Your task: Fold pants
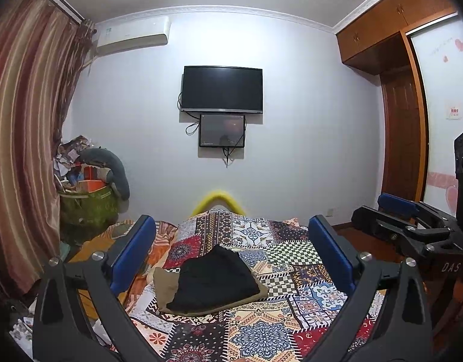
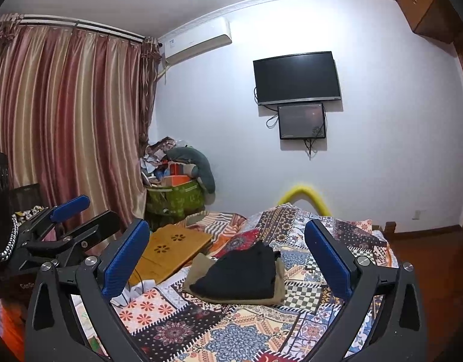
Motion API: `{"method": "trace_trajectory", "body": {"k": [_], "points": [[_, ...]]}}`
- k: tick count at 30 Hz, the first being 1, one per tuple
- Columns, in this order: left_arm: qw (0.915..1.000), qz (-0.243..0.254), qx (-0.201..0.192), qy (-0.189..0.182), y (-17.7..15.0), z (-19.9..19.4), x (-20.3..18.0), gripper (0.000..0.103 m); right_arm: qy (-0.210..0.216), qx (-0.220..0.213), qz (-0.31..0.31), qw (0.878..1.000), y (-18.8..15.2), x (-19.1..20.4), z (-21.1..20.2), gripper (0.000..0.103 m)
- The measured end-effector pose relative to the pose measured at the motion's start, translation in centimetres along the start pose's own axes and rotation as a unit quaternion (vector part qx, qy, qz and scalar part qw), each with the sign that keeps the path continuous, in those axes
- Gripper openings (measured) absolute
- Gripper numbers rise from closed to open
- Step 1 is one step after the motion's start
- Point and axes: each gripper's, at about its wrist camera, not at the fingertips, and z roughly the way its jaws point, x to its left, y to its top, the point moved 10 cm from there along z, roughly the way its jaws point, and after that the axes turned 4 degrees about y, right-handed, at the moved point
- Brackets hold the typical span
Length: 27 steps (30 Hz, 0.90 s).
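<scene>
Folded black pants (image 1: 214, 280) lie on top of a folded khaki garment (image 1: 163, 286) on the patchwork bedspread (image 1: 261, 331). The same stack shows in the right wrist view, black pants (image 2: 243, 271) over khaki (image 2: 198, 268). My left gripper (image 1: 231, 235) is open and empty, raised above the bed, the stack between and beyond its blue fingers. My right gripper (image 2: 226, 238) is open and empty, also raised in front of the stack. Each gripper appears at the edge of the other's view: the right gripper (image 1: 406, 214) and the left gripper (image 2: 80, 211).
A wooden lap tray (image 2: 171, 250) lies on the bed left of the stack. A green bag of clutter (image 2: 177, 196) stands in the corner by the curtains (image 2: 65, 120). A TV (image 1: 222, 89) hangs on the far wall. A wardrobe (image 1: 403, 120) stands at right.
</scene>
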Motion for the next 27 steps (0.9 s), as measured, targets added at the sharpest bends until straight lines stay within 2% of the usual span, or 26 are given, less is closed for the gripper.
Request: {"method": "trace_trajectory", "body": {"k": [27], "points": [[0.9993, -0.02, 0.011, -0.03, -0.03, 0.51, -0.45, 0.102, -0.012, 0.001, 0.004, 1.0, 0.11, -0.86, -0.67, 0.102]]}}
